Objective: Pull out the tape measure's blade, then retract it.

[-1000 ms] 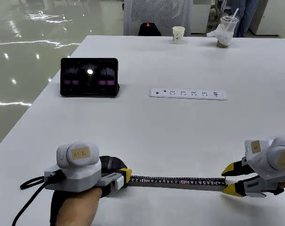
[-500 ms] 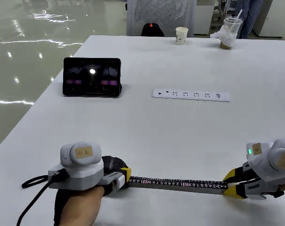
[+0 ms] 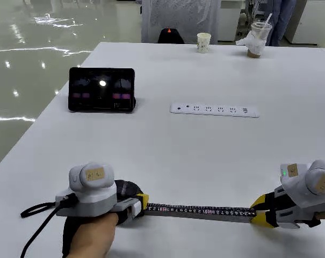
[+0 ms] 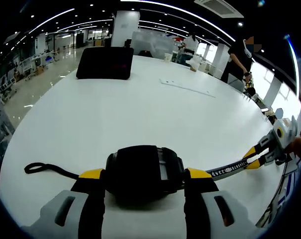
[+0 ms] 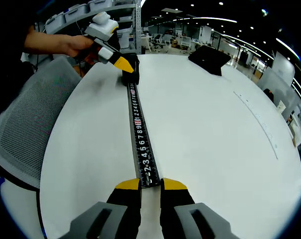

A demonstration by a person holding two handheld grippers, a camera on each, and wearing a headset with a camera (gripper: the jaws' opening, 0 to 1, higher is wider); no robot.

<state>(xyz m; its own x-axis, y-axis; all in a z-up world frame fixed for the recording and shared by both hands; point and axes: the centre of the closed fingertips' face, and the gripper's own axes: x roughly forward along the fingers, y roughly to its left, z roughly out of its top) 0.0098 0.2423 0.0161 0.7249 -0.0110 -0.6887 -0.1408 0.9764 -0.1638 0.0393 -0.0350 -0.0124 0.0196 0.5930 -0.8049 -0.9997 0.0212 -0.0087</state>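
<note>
Table (image 3: pixel 205 150): white, spread ahead of both jaw pairs.
Blade (image 5: pixel 142 144): pulled out flat, stretched from one jaw pair to the other.
Tape measure (image 4: pixel 144 167): black case clamped between the jaws of the left gripper (image 4: pixel 145 175).
Right gripper (image 5: pixel 150 185): jaws narrowed, blade tip pinched between them.

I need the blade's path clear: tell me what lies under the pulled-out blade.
Bare white table shows under the blade, from the case in the left gripper to the right gripper. That gripper's jaws cover the blade's tip and whatever is beneath it.
</note>
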